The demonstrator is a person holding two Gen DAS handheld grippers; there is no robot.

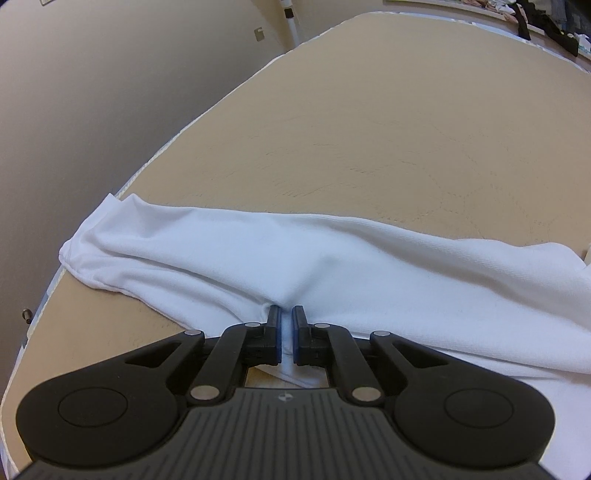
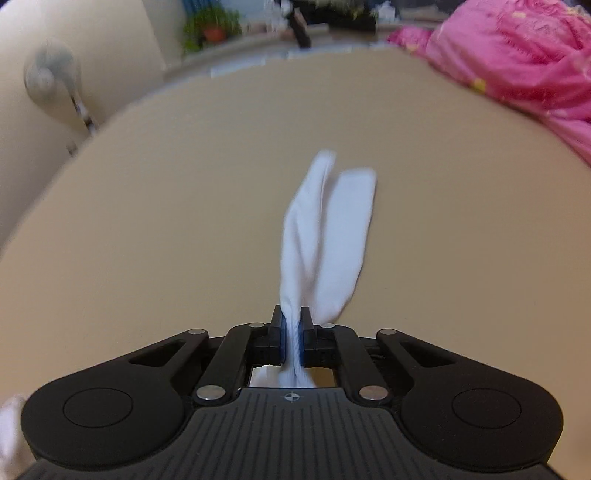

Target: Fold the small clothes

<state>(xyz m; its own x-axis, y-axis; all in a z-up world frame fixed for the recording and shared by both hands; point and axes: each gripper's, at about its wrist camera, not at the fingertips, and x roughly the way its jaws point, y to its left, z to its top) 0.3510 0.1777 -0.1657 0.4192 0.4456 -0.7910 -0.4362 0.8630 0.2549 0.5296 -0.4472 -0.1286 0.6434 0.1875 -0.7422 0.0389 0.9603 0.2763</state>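
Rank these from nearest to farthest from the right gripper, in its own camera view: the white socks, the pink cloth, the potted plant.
1. White socks: pinched in the right gripper, trailing straight ahead.
2. Pink cloth: upper right, on the table's far side.
3. Potted plant: top left, beyond the table.

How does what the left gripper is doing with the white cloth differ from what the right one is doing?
The left gripper pinches white cloth that lies spread on the tan surface; the right gripper clamps a bunched white piece whose two long ends trail out ahead of it. The left view is sharp, the right view blurred. Both have their jaws shut on white fabric.
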